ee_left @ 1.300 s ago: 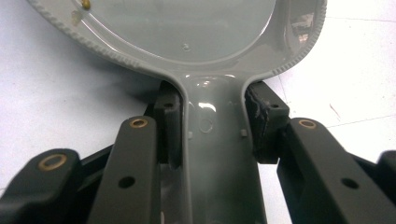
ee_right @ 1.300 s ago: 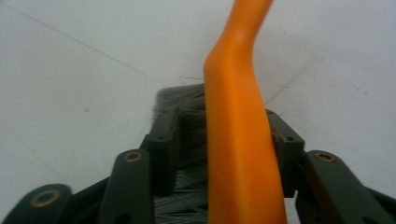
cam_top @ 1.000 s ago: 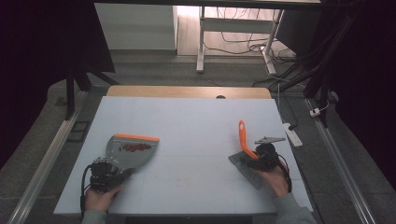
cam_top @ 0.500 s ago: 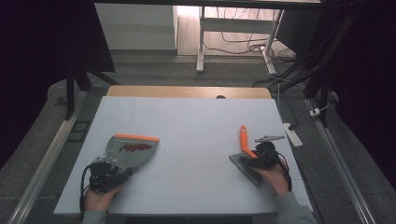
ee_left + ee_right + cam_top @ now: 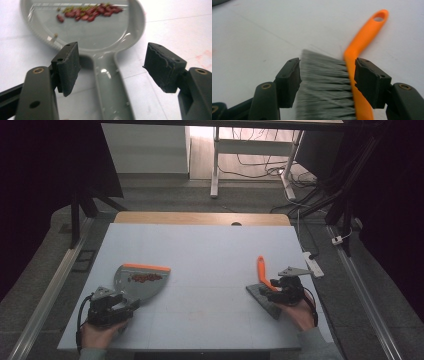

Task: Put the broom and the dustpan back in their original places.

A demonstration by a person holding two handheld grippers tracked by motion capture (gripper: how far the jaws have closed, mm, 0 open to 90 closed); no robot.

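From the high view, my left gripper (image 5: 129,306) sits near the front left corner of the pale table (image 5: 210,250), just behind the grey dustpan (image 5: 137,281). The dustpan lies flat with its orange lip away from me and a small heap of red bits (image 5: 145,277) in its tray. My right gripper (image 5: 272,295) is at the front right, over the brush (image 5: 265,287), whose orange handle points away from me while its grey bristle block lies flat on the table.

In the left gripper view, my left gripper (image 5: 112,67) has just been opening its jaws; they now stand wide apart, one on each side of the dustpan's handle, and neither pad touches it. The dustpan (image 5: 100,35) rests on the table by itself, the red bits (image 5: 87,13) strewn near its far edge.

In the right gripper view, my right gripper (image 5: 327,80) has likewise just been opening. Its jaws stand apart with the brush (image 5: 332,85) between them: grey bristles close by the left pad, the orange handle right against the right pad. I cannot tell whether either pad touches the brush, but the grip is loose, and the brush lies on the table.
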